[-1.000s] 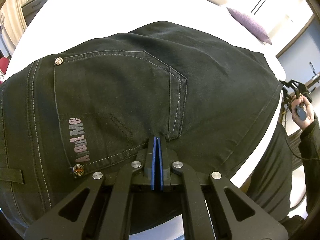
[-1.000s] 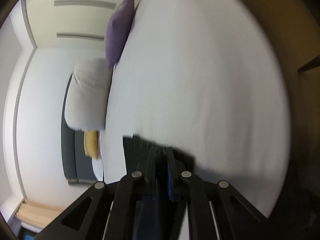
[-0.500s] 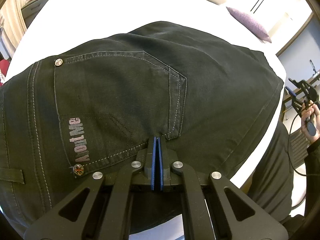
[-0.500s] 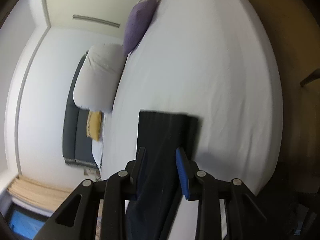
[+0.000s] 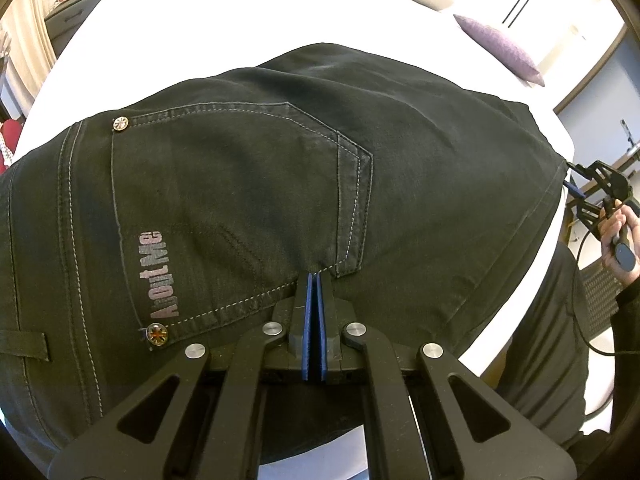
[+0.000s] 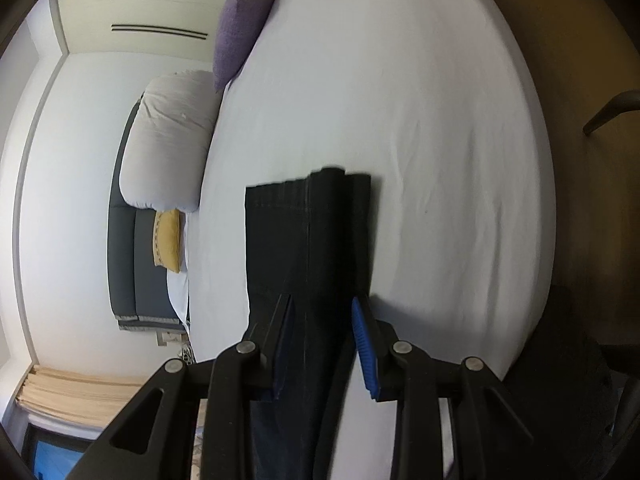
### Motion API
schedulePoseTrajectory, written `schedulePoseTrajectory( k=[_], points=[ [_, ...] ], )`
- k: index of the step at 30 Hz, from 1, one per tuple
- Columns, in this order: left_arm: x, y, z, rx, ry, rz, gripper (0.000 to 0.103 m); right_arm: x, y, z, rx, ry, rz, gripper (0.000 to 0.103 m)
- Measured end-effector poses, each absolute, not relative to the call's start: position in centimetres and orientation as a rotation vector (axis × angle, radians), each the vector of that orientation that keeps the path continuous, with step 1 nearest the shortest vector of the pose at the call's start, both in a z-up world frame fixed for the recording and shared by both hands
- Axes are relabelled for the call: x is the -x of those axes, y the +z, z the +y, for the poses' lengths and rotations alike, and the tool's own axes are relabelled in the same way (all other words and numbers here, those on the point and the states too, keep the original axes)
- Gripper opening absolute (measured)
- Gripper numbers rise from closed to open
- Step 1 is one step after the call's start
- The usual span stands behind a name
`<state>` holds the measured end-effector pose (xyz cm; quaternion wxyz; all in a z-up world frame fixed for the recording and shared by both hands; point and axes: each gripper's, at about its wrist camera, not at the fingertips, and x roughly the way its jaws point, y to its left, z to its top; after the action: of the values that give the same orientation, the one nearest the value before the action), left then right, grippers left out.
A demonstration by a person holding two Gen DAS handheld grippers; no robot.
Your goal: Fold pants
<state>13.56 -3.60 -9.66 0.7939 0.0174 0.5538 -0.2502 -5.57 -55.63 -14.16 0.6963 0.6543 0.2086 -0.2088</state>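
Pants (image 5: pixel 248 184) of black denim lie spread on the white bed (image 5: pixel 224 28), the seat side up, with a stitched back pocket (image 5: pixel 240 200) carrying pale lettering and two metal rivets. In the right wrist view the leg end (image 6: pixel 308 240) of the same pants lies flat on the sheet, its hem toward 12 o'clock. The left gripper (image 5: pixel 314 280) points down at the pocket's lower corner, its blue pads pressed together with no cloth seen between them, tips touching or just above the denim. The right gripper (image 6: pixel 322 312) has its jaws parted, the leg passing between them without either blue pad (image 6: pixel 364 344) clamping it. From the left wrist view that gripper shows at 3 o'clock in the person's hand (image 5: pixel 618 236), by the bed's edge. A purple cushion (image 6: pixel 240 20) sits at 11 o'clock, a white pillow (image 6: pixel 168 140) and a yellow cushion (image 6: pixel 168 240) near 9 o'clock
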Motion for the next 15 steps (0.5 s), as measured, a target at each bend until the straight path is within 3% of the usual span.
schedulePoseTrajectory(
  k=[9, 10, 12, 15],
  points=[
    [-13.5, -9.6, -3.6, -0.040, -0.537, 1.189, 0.002, 3.4, -14.5, -54.6, -1.462, -0.387, 0.495, 0.034],
    [-13.5, -9.6, -3.6, -0.040, -0.537, 1.189, 0.002, 3.1, -14.6, -54.5, -1.457, -0.386, 0.500, 0.031],
    [-13.5, -9.6, -3.6, -0.042, -0.537, 1.188, 0.002, 3.2, -15.0, -54.5, -1.465, -0.398, 0.500, 0.007],
    [-13.5, -9.6, -3.7, -0.047, -0.538, 1.191, 0.002, 4.1, -15.8, -54.8, -1.514, -0.417, 0.469, 0.004]
  ],
)
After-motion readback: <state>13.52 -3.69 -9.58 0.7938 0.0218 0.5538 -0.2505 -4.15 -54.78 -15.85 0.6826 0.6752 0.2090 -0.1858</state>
